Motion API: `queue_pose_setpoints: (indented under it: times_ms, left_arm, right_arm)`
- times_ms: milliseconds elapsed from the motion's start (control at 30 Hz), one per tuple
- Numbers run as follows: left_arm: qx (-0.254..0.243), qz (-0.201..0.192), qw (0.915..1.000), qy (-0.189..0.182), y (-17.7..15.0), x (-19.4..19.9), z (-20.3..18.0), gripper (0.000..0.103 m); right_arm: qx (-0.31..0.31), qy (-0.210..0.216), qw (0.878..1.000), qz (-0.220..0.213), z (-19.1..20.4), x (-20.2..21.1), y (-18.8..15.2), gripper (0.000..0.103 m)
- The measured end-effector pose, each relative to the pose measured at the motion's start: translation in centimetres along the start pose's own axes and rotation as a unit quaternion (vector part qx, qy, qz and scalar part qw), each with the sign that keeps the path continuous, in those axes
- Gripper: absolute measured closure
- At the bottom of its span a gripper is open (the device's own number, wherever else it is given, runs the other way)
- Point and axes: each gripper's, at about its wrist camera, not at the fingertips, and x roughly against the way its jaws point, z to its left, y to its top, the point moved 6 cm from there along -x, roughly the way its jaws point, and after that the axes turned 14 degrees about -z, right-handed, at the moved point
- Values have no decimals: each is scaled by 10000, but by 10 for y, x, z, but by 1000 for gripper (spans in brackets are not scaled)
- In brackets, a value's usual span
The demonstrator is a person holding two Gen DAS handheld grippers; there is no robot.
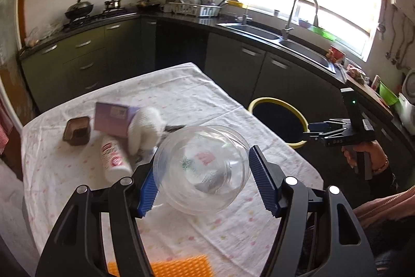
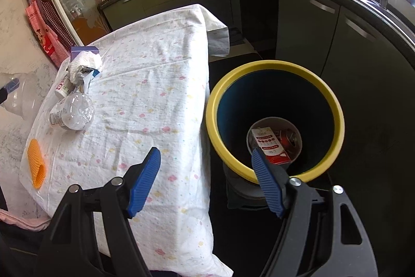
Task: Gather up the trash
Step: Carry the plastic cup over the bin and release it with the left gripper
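Note:
My left gripper is shut on a clear plastic bowl, one blue pad on each side, and holds it above the table. The same bowl shows at the far left of the right wrist view. A yellow-rimmed bin stands on the floor beside the table, with a red and white carton at its bottom. My right gripper is open with nothing in it, over the gap between table edge and bin. From the left wrist view, that right gripper hovers over the bin.
On the flowered tablecloth lie a clear bottle, a white bottle, crumpled tissue, a purple box, a brown tub and an orange mat. Kitchen counters run behind.

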Motion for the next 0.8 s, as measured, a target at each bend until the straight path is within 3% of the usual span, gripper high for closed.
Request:
queue_pose_setpoints:
  times_ms: [233, 400, 700, 800]
  left_arm:
    - [-387, 336, 9939, -976, 27, -88, -85, 38]
    - [-495, 780, 9856, -1414, 33, -168, -139, 38]
    - [-814, 1283, 9785, -1392, 20, -292, -202, 37]
    - [-827, 1374, 9799, -1188, 10, -319, -203, 27]
  right_arm:
    - [-375, -291, 9987, -180, -43, 25, -12, 34]
    - [-681, -420, 9966, -208, -71, 34, -25, 34]
    - [-1059, -520, 9929, -126, -103, 31, -43, 33]
    - [-1118, -552, 9922, -73, -108, 27, -46, 32]
